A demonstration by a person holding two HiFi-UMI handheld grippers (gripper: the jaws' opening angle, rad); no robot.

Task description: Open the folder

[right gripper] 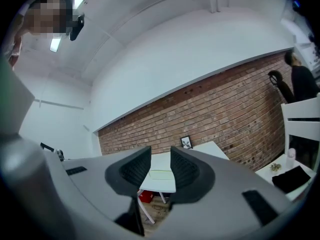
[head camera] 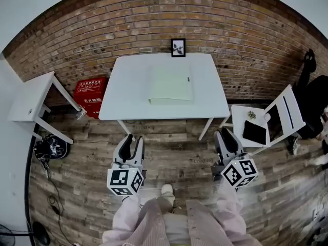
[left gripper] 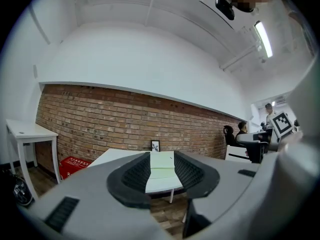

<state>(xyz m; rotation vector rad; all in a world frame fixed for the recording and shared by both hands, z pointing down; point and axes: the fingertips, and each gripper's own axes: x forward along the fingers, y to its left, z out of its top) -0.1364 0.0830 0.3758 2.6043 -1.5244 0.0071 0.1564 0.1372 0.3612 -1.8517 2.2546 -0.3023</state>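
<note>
A pale green folder [head camera: 171,85] lies closed and flat on the white table [head camera: 128,91], towards its middle right. My left gripper [head camera: 132,144] hangs over the wooden floor in front of the table, open, with nothing between its jaws. My right gripper [head camera: 227,140] hovers to the right at about the same distance, also open and empty. Both point level at the table. In the left gripper view the folder [left gripper: 162,171] shows through the gap between the jaws [left gripper: 161,173]. The right gripper view frames the folder [right gripper: 159,175] the same way, far off.
A small framed picture [head camera: 178,47] stands at the table's far edge against the brick wall. A red box [head camera: 89,95] sits on the floor left of the table, beside a white side table [head camera: 31,99]. A white chair [head camera: 264,121] with a dark item stands right. Cables lie at left.
</note>
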